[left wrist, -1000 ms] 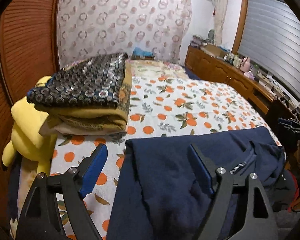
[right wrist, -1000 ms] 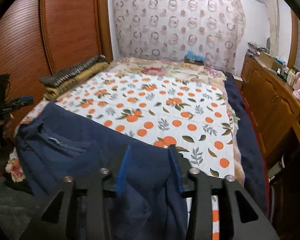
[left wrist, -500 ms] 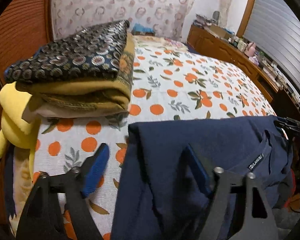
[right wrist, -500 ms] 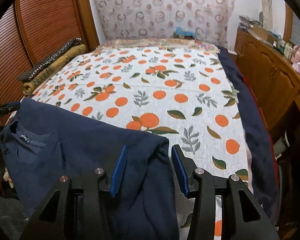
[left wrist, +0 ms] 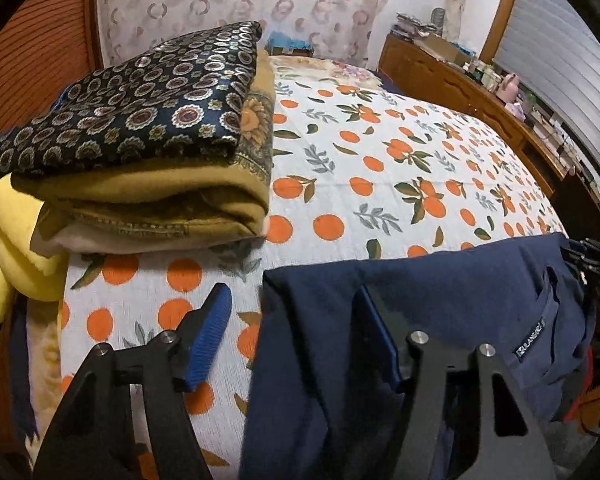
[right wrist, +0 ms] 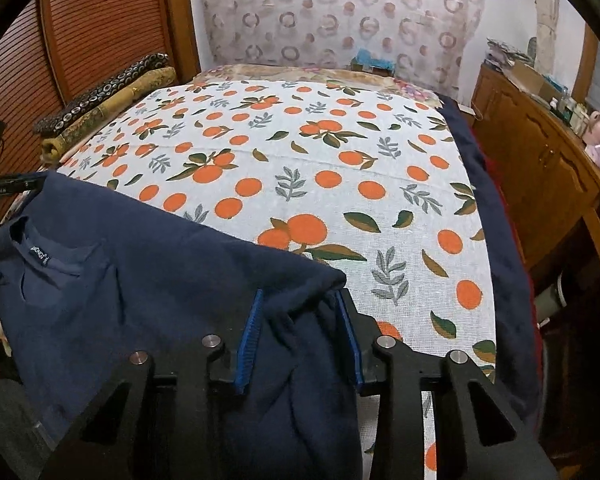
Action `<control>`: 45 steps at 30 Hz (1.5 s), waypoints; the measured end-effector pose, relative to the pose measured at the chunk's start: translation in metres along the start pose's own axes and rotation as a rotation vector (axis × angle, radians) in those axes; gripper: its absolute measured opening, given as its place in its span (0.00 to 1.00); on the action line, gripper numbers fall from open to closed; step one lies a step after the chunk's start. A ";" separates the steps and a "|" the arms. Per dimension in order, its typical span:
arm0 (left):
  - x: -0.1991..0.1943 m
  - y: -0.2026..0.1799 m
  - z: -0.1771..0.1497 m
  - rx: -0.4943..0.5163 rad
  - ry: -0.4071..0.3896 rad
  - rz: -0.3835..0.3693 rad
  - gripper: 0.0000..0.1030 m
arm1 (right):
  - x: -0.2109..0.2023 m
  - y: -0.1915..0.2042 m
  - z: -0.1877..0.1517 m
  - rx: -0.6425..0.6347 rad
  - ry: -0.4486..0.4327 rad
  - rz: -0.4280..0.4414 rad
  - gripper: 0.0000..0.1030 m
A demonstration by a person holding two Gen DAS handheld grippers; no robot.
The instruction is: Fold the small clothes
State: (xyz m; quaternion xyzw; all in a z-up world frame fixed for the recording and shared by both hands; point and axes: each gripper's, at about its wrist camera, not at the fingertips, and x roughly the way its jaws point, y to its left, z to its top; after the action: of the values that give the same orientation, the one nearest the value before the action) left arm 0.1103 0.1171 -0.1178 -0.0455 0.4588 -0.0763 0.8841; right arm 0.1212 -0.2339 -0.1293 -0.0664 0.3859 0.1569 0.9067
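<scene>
The left gripper (left wrist: pixel 296 332) stands open astride the navy T-shirt's (left wrist: pixel 440 304) corner at six o'clock; the right gripper (right wrist: pixel 300 332) straddles the opposite corner, loosely bunched, not clamped, seemingly spreading it across the orange-print bedspread (right wrist: pixel 320 152).

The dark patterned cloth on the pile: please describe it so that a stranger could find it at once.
Look at the bed with the orange-print sheet, then its edge by the brown slatted wardrobe, where a pile of folded cloths lies. The dark cloth is on top: the only shiny navy piece with small round medallions, above plain mustard layers.
</scene>
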 end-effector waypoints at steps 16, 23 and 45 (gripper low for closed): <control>-0.067 -0.023 -0.002 0.043 -0.185 -0.121 0.08 | -0.078 0.005 -0.004 0.041 -0.186 0.093 0.07; -0.129 -0.052 0.015 0.127 -0.322 -0.154 0.08 | -0.142 0.026 0.006 -0.078 -0.260 0.058 0.07; -0.336 -0.087 0.033 0.231 -0.851 -0.155 0.08 | -0.362 0.038 -0.005 -0.165 -0.718 -0.025 0.06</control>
State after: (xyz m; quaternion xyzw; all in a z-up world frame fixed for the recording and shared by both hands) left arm -0.0617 0.0914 0.1847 -0.0082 0.0380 -0.1676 0.9851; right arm -0.1311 -0.2837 0.1277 -0.0847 0.0286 0.1899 0.9777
